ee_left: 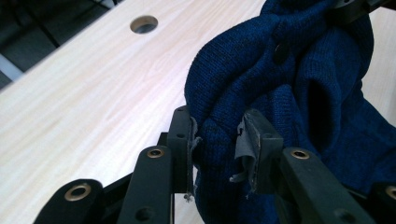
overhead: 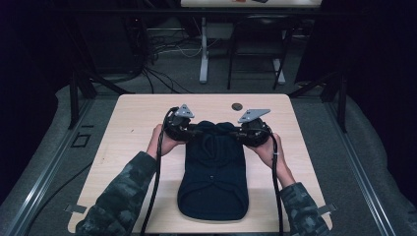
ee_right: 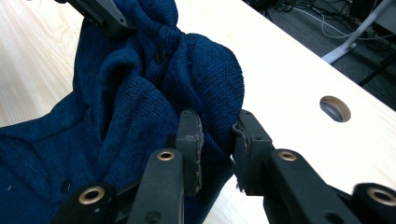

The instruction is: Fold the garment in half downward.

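Observation:
A dark blue knitted garment (overhead: 212, 183) with small dark buttons lies along the middle of the light wooden table (overhead: 137, 123), its far end bunched and lifted. My left gripper (overhead: 193, 131) pinches that raised end from the left; in the left gripper view a fold of blue knit (ee_left: 219, 135) is squeezed between its jaws (ee_left: 217, 145). My right gripper (overhead: 237, 132) pinches the same end from the right, with a fold of the garment (ee_right: 215, 126) clamped between its pads (ee_right: 217, 147). The garment's near end rests flat on the table.
A round hole (overhead: 237, 106) is cut in the table near its far edge, just beyond the grippers. Bare tabletop lies left and right of the garment. Behind the table stand table legs, cables and dark frames on a grey floor (overhead: 187, 69).

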Motion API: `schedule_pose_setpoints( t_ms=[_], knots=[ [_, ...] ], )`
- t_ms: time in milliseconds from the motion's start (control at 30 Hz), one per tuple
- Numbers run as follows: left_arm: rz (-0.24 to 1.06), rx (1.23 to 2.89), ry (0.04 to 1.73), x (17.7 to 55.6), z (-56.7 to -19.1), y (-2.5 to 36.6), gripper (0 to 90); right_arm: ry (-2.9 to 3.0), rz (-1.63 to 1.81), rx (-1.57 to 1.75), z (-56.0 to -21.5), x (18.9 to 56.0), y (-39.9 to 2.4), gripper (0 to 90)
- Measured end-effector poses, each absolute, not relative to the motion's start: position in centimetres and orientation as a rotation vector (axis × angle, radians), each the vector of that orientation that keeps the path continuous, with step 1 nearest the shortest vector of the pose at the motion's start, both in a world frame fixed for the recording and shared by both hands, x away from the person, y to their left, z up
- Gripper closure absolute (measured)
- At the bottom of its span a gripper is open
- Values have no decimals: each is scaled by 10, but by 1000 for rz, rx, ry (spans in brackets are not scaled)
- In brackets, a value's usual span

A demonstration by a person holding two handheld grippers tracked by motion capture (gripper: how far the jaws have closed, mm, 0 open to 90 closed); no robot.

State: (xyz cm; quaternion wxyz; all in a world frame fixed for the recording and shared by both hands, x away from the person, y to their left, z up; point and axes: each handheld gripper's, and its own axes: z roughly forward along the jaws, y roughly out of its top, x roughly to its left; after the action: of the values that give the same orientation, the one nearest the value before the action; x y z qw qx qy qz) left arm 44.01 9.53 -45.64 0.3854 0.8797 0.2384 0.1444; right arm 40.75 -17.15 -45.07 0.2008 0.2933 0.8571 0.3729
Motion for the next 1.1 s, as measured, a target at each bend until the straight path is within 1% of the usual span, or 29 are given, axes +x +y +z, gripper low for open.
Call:
schedule_pose_setpoints(
  t_ms=[100,167,333,500,700,900,1100],
  knots=[
    [381,2248,593,438,-453,94,677,2397,1029,807,-448,407,-172,734],
    [357,2258,583,439,-451,94,677,2396,1024,799,-447,407,-172,726],
    [348,2289,548,438,-446,94,677,2418,1018,788,-445,405,-174,719],
    [353,2285,527,436,-443,93,679,2426,1003,789,-444,405,-175,716],
    [323,2272,495,434,-442,94,687,2481,1051,819,-447,405,-181,683],
    [343,2282,457,430,-439,92,688,2473,1027,820,-450,404,-183,717],
    [248,2285,409,427,-443,97,677,2426,1052,789,-453,398,-185,740]
  ],
)
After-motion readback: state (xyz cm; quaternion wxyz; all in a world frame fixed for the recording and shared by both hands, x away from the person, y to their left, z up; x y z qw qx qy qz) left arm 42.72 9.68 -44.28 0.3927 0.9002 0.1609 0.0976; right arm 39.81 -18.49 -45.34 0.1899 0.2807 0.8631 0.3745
